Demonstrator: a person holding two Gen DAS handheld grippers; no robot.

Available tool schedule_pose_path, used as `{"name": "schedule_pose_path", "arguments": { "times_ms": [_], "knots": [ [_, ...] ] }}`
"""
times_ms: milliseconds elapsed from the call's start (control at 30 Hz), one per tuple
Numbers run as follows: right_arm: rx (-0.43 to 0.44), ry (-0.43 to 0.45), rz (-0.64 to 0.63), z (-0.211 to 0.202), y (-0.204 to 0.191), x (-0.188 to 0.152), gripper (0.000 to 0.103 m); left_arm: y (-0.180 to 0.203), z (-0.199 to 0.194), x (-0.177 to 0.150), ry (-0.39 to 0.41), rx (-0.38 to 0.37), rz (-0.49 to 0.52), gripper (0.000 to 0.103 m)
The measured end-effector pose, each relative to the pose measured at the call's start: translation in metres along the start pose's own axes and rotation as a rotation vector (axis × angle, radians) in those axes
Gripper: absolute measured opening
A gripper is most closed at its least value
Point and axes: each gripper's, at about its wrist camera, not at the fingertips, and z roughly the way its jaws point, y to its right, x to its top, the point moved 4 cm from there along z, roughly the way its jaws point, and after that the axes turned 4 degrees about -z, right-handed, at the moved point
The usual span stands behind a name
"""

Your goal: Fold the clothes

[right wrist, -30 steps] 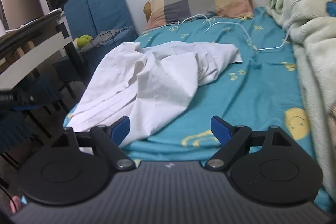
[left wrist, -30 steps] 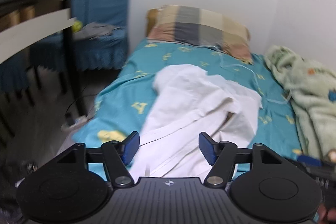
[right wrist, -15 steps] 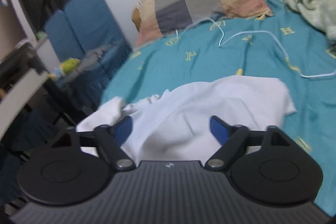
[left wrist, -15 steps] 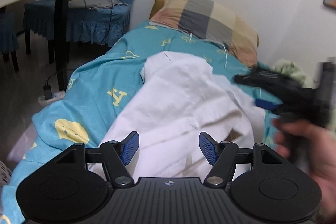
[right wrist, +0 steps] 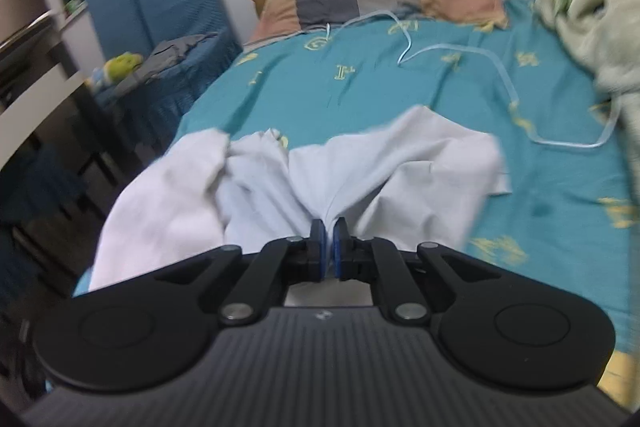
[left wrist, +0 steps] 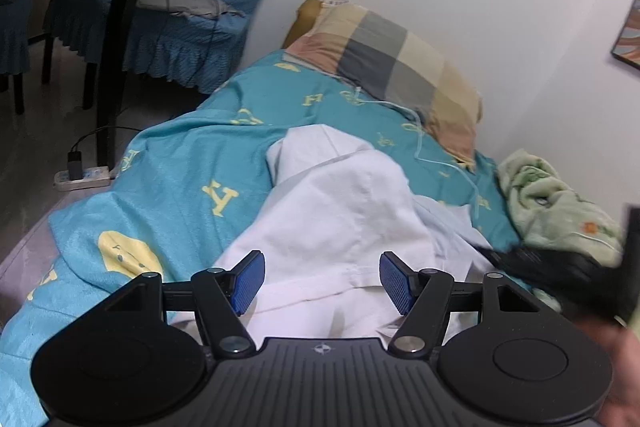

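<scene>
White garment (right wrist: 256, 183) in right tool (right wrist: 329, 241)

Left gripper (left wrist: 322, 281): pointed forward and downward, its blue-padded fingers (left wrist: 249, 281) set well apart, nothing pressed between them.
Right gripper (right wrist: 329, 241): angled downward, its jaws had just been closing; the blue pads stood almost together, pinching a fold of white cloth.
Right gripper from the left wrist view: a blurred black shape at the right edge.
Hand (left wrist: 618, 383): blurred, at the lower right corner of the left wrist view.
</scene>
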Motion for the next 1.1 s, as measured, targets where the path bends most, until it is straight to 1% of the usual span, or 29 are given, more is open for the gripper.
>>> {"name": "schedule_pose_path", "arguments": {
  "times_ms": [100,133,200,267,300,400,433,500,633,700,733,767,800,833,933,1033,1100],
  "knots": [
    [0.010,-0.028,-0.017,-0.050,0.006,-0.028,0.007,0.002,-0.012,-0.003,-0.001,-0.026,-0.008,0.067],
    [0.014,-0.050,-0.016,-0.064,0.008,-0.040,0.007,0.003,-0.016,-0.005,-0.006,-0.036,-0.017,0.067],
    [0.013,-0.129,0.012,-0.078,0.015,-0.071,0.007,0.004,-0.021,-0.009,-0.016,-0.053,-0.022,0.067],
    [0.015,-0.216,0.080,-0.085,0.025,-0.103,0.007,0.008,-0.026,-0.014,-0.025,-0.055,-0.004,0.067],
    [0.018,-0.244,0.124,-0.085,0.030,-0.114,0.007,0.010,-0.028,-0.017,-0.029,-0.054,0.007,0.068],
    [0.035,-0.292,0.276,-0.083,0.048,-0.138,0.007,0.017,-0.032,-0.025,-0.053,-0.060,0.036,0.068],
    [0.035,-0.284,0.309,-0.084,0.053,-0.142,0.008,0.020,-0.034,-0.028,-0.058,-0.060,0.050,0.068],
    [0.019,-0.216,0.317,-0.092,0.056,-0.136,0.009,0.025,-0.036,-0.032,-0.058,-0.052,0.079,0.070],
    [-0.051,-0.052,0.201,-0.110,0.054,-0.113,0.011,0.032,-0.035,-0.038,-0.065,-0.039,0.106,0.074],
    [-0.057,0.017,0.179,-0.114,0.055,-0.104,0.020,0.035,-0.031,-0.040,-0.072,-0.028,0.121,0.074],
    [-0.049,0.047,0.172,-0.114,0.055,-0.099,0.038,0.036,-0.029,-0.041,-0.074,-0.019,0.133,0.074],
    [-0.037,0.076,0.165,-0.114,0.053,-0.094,0.060,0.036,-0.025,-0.043,-0.081,-0.013,0.140,0.074],
    [-0.024,0.095,0.153,-0.111,0.050,-0.089,0.069,0.036,-0.021,-0.044,-0.088,-0.007,0.147,0.074],
    [-0.010,0.107,0.137,-0.106,0.047,-0.084,0.074,0.036,-0.018,-0.046,-0.094,-0.001,0.154,0.075],
    [0.028,0.136,0.084,-0.089,0.036,-0.067,0.074,0.037,-0.004,-0.047,-0.098,0.023,0.191,0.075],
    [0.040,0.124,0.003,-0.055,0.023,-0.055,0.073,0.038,0.012,-0.047,-0.092,0.049,0.237,0.077],
    [0.026,0.107,0.000,-0.033,0.024,-0.054,0.072,0.040,0.025,-0.043,-0.065,0.074,0.276,0.082]
  ]
}}
